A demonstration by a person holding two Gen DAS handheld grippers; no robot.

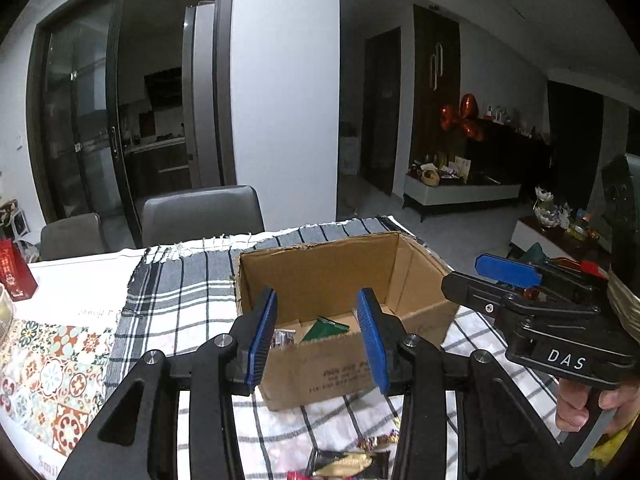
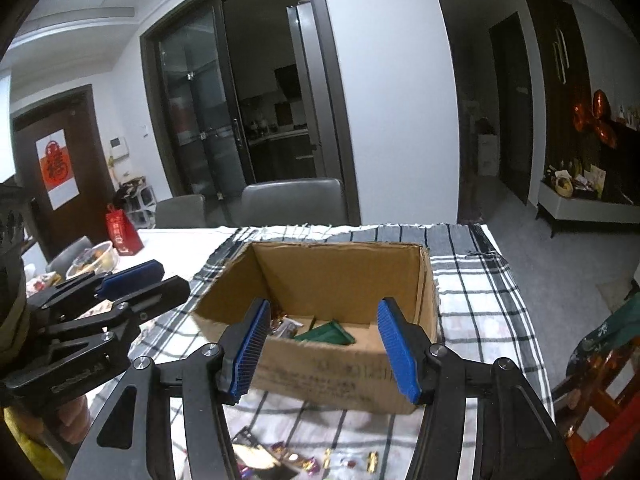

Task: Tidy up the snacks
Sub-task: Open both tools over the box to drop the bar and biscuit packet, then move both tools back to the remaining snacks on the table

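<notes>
- Left wrist view: left gripper (image 1: 320,340), black frame with blue ribbed pads, jaws apart and empty, held in front of the near wall of the box.
- Open brown cardboard box (image 1: 320,264), on the checked black-and-white cloth (image 1: 180,300) that covers the table; printed text on its near wall.
- Inside the box: dark green flat packet (image 1: 325,327) on the floor, silvery wrapped snack (image 1: 282,337) just to its left.
- Loose wrapped snacks (image 1: 360,458) on the cloth, nearer the camera than the box, partly hidden by the gripper frame.
- Right gripper (image 1: 486,278), seen side-on at the right beside the box corner, jaws parted, nothing between them; a person's hand (image 1: 588,408) on its handle.
- Red gift box (image 1: 12,270), far left on the table; two grey chairs (image 1: 200,212) behind.
- Right wrist view: right gripper (image 2: 326,344), jaws apart and empty, facing the same box (image 2: 344,268).
- Green packet (image 2: 326,334) and silvery snack (image 2: 286,326) on the box floor.
- Small wrapped candies (image 2: 304,460) scattered on the cloth (image 2: 480,300) in front of the box.
- Left gripper (image 2: 164,278) at the left, jaws slightly parted, empty.
- Red paper bag (image 2: 124,232) and clear bowl (image 2: 94,258), far left on the table.
</notes>
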